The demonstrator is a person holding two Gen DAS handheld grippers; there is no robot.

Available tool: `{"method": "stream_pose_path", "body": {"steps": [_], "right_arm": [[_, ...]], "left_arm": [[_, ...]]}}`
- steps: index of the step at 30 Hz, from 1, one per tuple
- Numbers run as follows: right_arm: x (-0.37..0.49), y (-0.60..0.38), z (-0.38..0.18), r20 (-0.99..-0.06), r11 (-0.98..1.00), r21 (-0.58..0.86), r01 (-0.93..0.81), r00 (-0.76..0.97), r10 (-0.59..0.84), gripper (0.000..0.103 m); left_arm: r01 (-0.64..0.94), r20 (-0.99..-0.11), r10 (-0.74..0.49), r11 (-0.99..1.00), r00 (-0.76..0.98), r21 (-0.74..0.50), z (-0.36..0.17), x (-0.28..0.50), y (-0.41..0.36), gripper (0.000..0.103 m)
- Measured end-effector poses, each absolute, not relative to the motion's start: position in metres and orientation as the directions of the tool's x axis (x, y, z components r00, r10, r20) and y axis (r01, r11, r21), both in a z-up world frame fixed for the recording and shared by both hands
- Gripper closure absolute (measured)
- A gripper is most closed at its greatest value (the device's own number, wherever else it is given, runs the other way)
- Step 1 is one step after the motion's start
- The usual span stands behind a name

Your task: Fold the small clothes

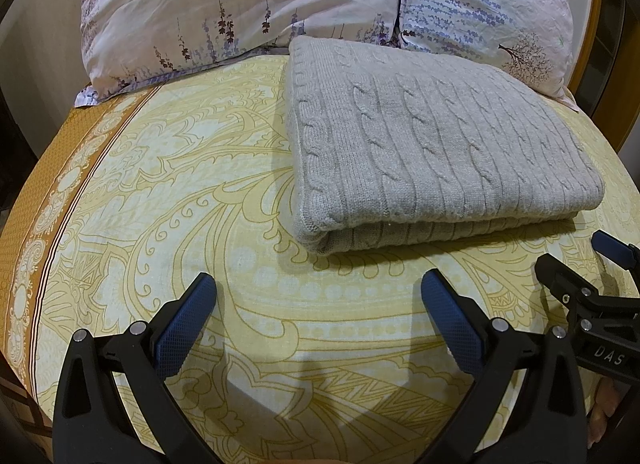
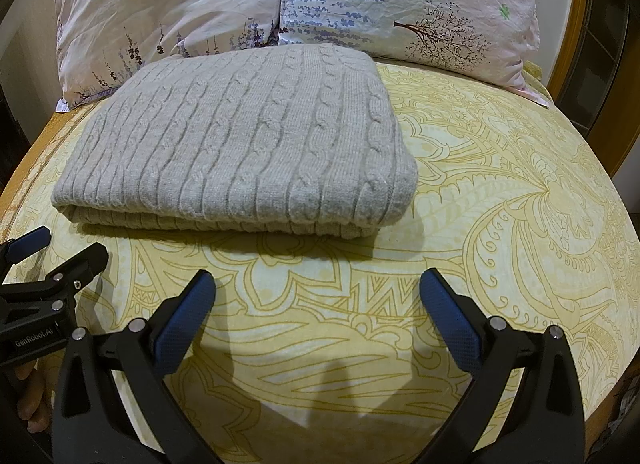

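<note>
Quick count first: one sweater (image 1: 436, 143), two pillows, two grippers, one bedsheet (image 1: 192, 191). The sweater is a light grey cable-knit, chunky twisted ribs running down it, already folded into a thick, roughly rectangular bundle with rounded corners and at least two layers showing at the near edge. It lies flat on the bed, back edge right up against the pillows, in front of both grippers and not touched by either.

The left gripper (image 1: 318, 284) has its two fingers spread wide apart with nothing between them, just sheet. Same deal with the right gripper (image 2: 318, 284): fingers well apart, nothing held. Each one has black plastic arms with silver pivot pins and blue pads with a fine diamond grip texture. Each gripper also peeks into the edge of the other's view, so they sit side by side, near the sweater's front edge.

The bedsheet is smooth cotton-looking fabric, pale yellow with mustard paisley swirls and a brown ornate border strip along the left side. The left pillow (image 1: 224, 11) is pinkish with purple lavender sprigs, the right pillow (image 1: 488, 11) whiter with blue flowers and a little brown tree print, both a bit wrinkled and puffy.
</note>
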State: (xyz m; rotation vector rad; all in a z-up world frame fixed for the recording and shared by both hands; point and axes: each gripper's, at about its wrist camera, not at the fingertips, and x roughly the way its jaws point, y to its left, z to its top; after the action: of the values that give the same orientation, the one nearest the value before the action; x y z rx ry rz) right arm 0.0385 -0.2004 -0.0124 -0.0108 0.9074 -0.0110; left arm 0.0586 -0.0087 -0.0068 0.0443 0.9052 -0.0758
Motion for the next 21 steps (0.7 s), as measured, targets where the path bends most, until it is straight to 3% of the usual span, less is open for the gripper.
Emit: {"method": "stream_pose_path", "body": {"steps": [21], "right_arm": [[0.0387, -0.2003, -0.0121, -0.788, 1.0, -0.014, 0.006, 0.616, -0.015, 0.002]], "left_arm": [[0.095, -0.793, -0.053, 0.995, 0.606, 0.007, -0.0075, 0.0584, -0.0078, 0.001]]}}
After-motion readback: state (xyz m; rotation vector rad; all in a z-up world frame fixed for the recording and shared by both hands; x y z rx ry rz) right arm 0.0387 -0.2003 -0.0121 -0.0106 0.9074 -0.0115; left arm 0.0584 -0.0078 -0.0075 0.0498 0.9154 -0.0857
